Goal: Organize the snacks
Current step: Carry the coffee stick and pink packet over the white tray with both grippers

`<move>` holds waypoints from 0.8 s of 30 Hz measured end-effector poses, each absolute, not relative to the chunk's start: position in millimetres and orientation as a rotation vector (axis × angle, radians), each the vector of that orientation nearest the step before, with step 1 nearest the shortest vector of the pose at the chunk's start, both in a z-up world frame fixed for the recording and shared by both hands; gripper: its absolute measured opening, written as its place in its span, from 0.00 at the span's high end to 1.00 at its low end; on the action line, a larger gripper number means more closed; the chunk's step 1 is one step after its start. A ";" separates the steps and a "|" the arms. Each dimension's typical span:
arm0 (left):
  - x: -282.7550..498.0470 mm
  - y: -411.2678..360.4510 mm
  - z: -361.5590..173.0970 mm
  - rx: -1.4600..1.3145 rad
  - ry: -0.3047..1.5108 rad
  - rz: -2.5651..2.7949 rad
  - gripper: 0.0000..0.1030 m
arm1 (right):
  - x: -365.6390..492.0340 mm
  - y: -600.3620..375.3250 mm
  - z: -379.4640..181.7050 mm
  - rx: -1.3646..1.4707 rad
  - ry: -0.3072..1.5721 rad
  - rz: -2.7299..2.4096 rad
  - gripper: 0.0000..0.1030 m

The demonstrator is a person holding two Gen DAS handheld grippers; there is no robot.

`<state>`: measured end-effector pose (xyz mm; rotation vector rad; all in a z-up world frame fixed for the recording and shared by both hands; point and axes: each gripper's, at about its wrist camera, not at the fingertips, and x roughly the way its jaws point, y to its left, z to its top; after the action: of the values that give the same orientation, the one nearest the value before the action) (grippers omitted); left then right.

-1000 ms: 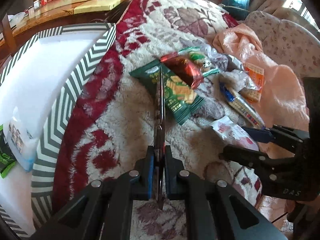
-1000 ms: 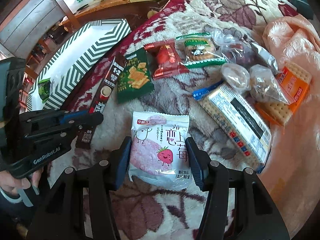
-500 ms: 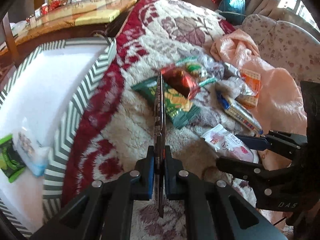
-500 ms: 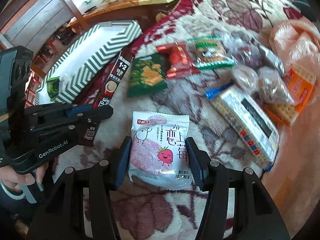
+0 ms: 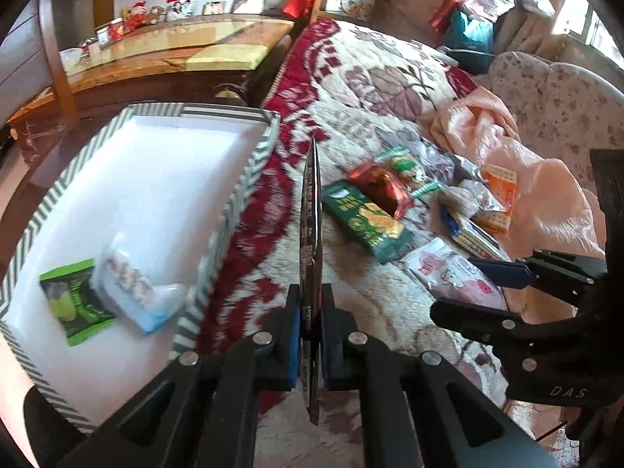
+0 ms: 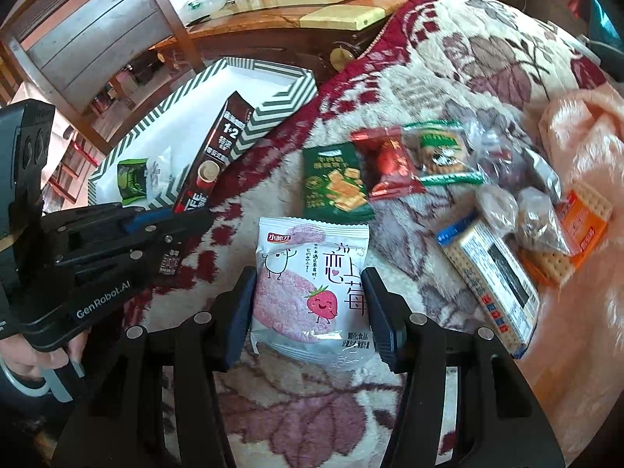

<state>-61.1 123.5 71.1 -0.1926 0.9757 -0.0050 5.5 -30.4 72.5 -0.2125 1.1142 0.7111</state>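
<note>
Left wrist view: left hand-held gripper (image 5: 311,325) clamped tight on coffee sachet (image 5: 311,230), seen edge-on, 12 o'clock from fingers. Striped box (image 5: 249,171) at 10 o'clock holds two packets so far: green packet (image 5: 74,300), pale blue packet (image 5: 132,288). Snack pile at 2 o'clock, unsorted.

Right wrist view: right hand-held gripper (image 6: 308,312) half open, fingers flanking strawberry puff pack (image 6: 312,288) on blanket (image 6: 409,78); firm grip, cannot tell. Sachet reads "1+2", "COFFEE" partly. Left unit marked "GenRobot.AI". Most snacks remain.
</note>
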 end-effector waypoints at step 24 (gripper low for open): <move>-89.0 169.8 90.4 -0.205 0.914 0.136 0.91 | -8.7 18.5 80.1 -0.291 1.098 0.766 0.48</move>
<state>-89.0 169.8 90.4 -0.2053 0.9135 0.1364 -8.7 18.5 80.1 -0.2911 1.0982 0.7660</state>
